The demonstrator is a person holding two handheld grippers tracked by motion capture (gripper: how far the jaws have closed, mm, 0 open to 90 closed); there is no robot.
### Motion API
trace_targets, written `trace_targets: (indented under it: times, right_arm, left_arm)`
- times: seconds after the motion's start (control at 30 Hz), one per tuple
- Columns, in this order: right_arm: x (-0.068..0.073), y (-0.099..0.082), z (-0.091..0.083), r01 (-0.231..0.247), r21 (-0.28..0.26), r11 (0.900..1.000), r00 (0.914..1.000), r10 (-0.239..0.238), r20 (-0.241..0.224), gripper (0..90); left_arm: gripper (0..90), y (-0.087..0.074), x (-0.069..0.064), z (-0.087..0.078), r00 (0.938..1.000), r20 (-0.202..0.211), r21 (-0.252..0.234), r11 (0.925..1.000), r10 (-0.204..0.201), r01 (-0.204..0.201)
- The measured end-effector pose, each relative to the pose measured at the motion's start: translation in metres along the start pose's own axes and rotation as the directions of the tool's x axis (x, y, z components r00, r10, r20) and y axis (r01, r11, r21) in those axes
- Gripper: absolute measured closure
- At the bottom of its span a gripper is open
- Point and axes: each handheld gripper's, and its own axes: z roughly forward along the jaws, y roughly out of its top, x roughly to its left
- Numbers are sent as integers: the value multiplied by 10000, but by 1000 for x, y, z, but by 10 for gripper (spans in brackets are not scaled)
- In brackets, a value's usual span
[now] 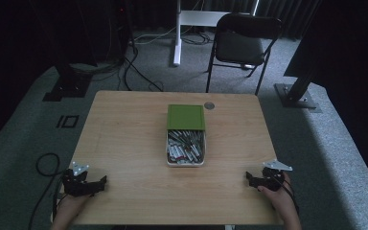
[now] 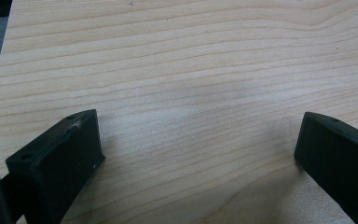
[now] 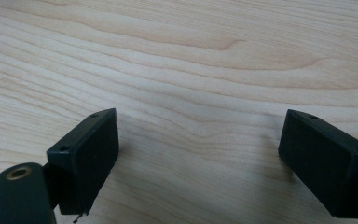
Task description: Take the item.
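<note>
A white box (image 1: 186, 163) full of several pens or markers sits at the middle of the wooden table (image 1: 124, 143), with its green lid (image 1: 186, 117) lying just behind it. My left gripper (image 1: 100, 184) rests near the table's front left corner, held by a hand. My right gripper (image 1: 249, 178) rests near the front right corner. In the left gripper view the gripper (image 2: 198, 140) stands open over bare wood. In the right gripper view the gripper (image 3: 198, 135) is open too, with nothing between its jaws.
A small round grey disc (image 1: 209, 105) lies on the table beside the lid's far right corner. A black folding chair (image 1: 242, 43) and a white stand (image 1: 177, 33) are on the carpet beyond the table. Cables run on the floor at the left.
</note>
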Motion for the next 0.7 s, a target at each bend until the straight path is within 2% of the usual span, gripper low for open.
trace_targets:
  times: [0.7]
  right_arm:
    - [0, 0, 0, 11, -8, 10000, 10000, -11, 0, 120]
  left_arm:
    - [14, 0, 0, 0, 10000, 52, -12, 10000, 39, -38]
